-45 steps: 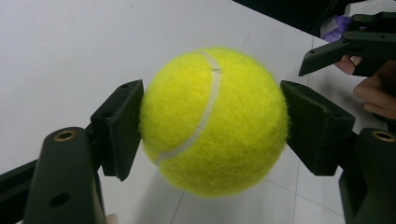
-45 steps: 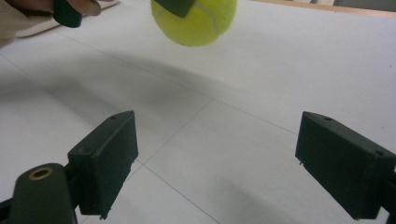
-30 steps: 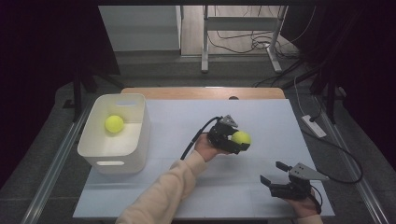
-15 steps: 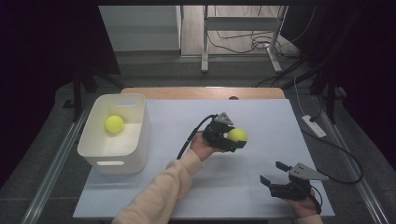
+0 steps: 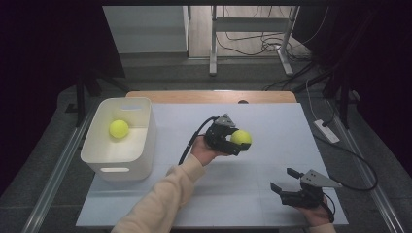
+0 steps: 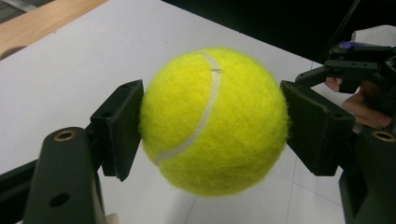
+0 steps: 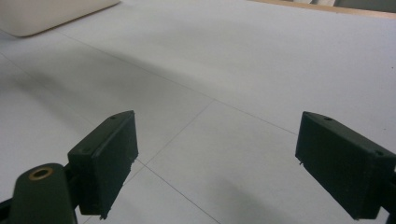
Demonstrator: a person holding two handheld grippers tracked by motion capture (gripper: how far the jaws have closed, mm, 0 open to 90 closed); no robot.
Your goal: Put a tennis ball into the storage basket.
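My left gripper (image 5: 239, 141) is shut on a yellow tennis ball (image 5: 241, 138) and holds it above the middle of the white table top (image 5: 272, 121). In the left gripper view both black pads press the tennis ball (image 6: 215, 121) from either side. A second tennis ball (image 5: 118, 128) lies inside the white bin (image 5: 141, 145) at the left. My right gripper (image 5: 285, 179) rests near the table's front right corner, jaws wide apart with nothing between them; its fingers (image 7: 105, 158) frame bare table in the right gripper view.
A wooden strip (image 5: 209, 96) runs along the table's far edge. Cables (image 5: 350, 160) trail off the right side. Metal rails (image 5: 53, 170) flank the table. The bin's corner (image 7: 51, 14) shows at the upper left of the right gripper view.
My left hand has carried the ball a little to the left and slightly upward. The right gripper has stayed where it was.
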